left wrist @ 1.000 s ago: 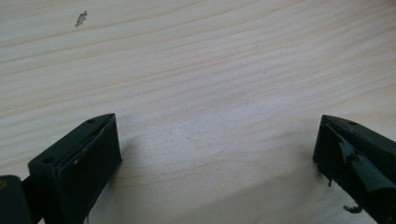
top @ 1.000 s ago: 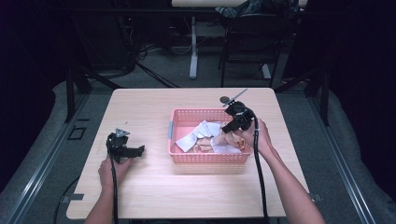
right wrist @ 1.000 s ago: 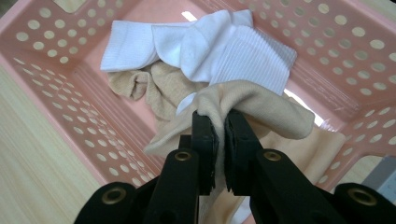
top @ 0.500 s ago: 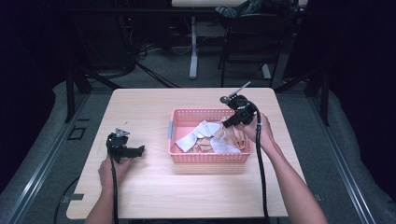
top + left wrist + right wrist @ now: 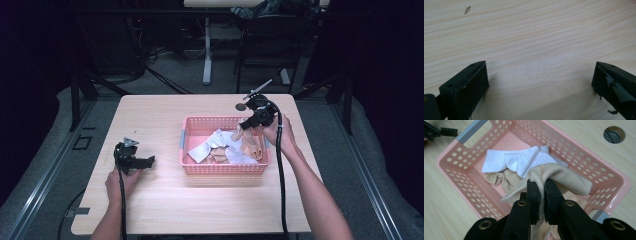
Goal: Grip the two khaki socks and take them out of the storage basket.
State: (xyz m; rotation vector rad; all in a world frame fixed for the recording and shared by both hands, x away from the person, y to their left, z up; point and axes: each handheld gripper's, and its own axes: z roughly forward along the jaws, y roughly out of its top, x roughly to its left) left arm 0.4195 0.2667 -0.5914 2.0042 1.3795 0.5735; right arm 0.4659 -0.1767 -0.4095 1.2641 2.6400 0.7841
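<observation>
So far you have one beige sock [image 5: 560, 178] pinched in your right gripper [image 5: 541, 192]: its jaws are nearly together, with a fold of the fabric clamped between the pads, and the rest of the sock drapes off both sides of the tips. In the high view that gripper [image 5: 248, 123] hangs over the right end of the pink basket [image 5: 195, 131], and the sock [image 5: 252, 145] trails down from it into the basket, so I judge the lift as begun but not finished; the lower end looks to be inside the rim.

Left in the basket [image 5: 599, 173] you have two white socks [image 5: 520, 160], lying partly over each other towards the far side, and another beige sock [image 5: 499, 178] crumpled beneath and beside them. None of the socks lies on the table [image 5: 150, 200] outside the basket, so most of the emptying, as I read it, is ahead of you.

Your left gripper [image 5: 134, 161] rests low over the bare tabletop well to the left of the basket. Its jaws stand wide apart with nothing between them, as its own view shows over plain wood [image 5: 536, 37]. It looks ready to take the sock's free end or to receive it.
</observation>
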